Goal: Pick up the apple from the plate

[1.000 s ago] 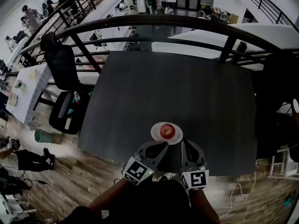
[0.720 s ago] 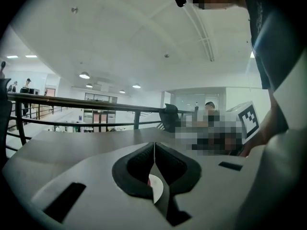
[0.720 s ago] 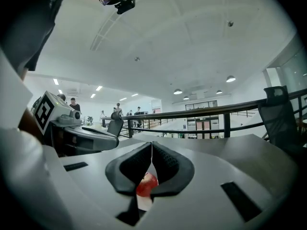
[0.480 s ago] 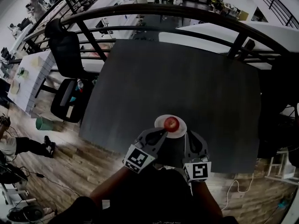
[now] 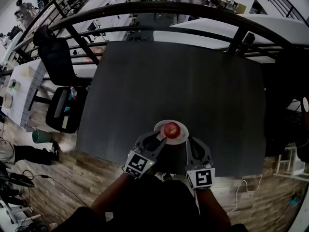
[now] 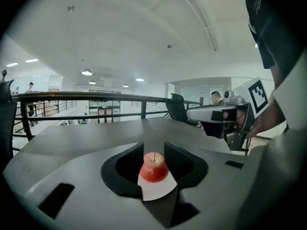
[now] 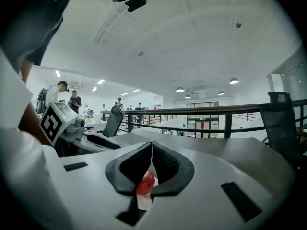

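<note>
A red apple [image 5: 170, 129] sits upright on a small white plate [image 5: 181, 138] near the front edge of the dark table. My left gripper [image 5: 161, 137] is at the plate's near left rim, pointing at the apple. In the left gripper view its jaws [image 6: 153, 150] are opening, and the apple [image 6: 154, 167] and plate [image 6: 160, 190] show through the narrow gap, just ahead of the tips and not pressed. My right gripper [image 5: 192, 146] hangs short of the plate's right side. Its tips [image 7: 151, 152] meet, and the apple [image 7: 146, 182] shows below and beyond them.
The dark grey table [image 5: 193, 81] stretches away behind the plate. A black railing [image 5: 159, 25] runs along its far side. An office chair [image 5: 58, 66] stands off the left edge. The table's front edge lies just under both grippers.
My left gripper has come forward and down to the plate's near left rim, close to the apple. The right gripper has hardly shifted. Apple and plate stay put.
</note>
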A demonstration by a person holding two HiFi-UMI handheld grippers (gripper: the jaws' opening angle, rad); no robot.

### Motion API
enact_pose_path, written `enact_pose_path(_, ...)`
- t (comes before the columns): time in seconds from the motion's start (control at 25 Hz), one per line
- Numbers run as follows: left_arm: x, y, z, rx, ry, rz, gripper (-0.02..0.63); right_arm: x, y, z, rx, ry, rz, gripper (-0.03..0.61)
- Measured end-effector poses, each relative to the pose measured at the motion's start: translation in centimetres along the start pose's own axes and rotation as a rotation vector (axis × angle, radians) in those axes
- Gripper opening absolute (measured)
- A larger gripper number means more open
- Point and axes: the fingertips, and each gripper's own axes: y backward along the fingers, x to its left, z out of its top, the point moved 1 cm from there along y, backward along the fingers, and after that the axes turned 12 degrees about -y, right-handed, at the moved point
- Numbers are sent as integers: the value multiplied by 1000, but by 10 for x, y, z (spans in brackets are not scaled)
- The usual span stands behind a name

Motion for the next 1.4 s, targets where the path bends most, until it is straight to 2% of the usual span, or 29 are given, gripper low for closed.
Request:
enact_pose_path(0.04,1,-4,-6,13,-3,-9,155,0,-1,-2,1,0,-2,25)
enact_pose_path(0.2,0,-16,-26,76,3,-60,208,3,-4,0,-17,-32,-15,25)
enact_pose_path(0.32,-10,-29,-35,102,-30,-101,312,0,0,-2,-7,-30,-25,25)
enact_pose_path(0.44,-20,-47,-41,137,-65,-133,356,-9,7,0,-18,-42,-55,25)
enact_pose_path(0.56,-21,-58,-57,203,-43,-143,388,-10,7,-7,-12,-53,-69,25)
enact_pose_path(0.72,-21,-70,-71,269,-26,-151,408,-14,9,-16,12,-43,-79,25)
enact_pose_path(0.88,-22,-84,-74,308,-58,-165,410,-20,11,-10,-22,-82,-106,25)
enact_pose_path(1.0,-23,-90,-78,340,-69,-190,410,-25,18,-14,-5,-78,-123,25)
enact_pose_path(1.24,-21,-91,-81,357,-86,-206,397,-31,20,-16,-3,-83,-137,25)
enact_pose_path(1.4,-20,-89,-83,357,-91,-205,394,-31,22,-23,23,-37,-123,25)
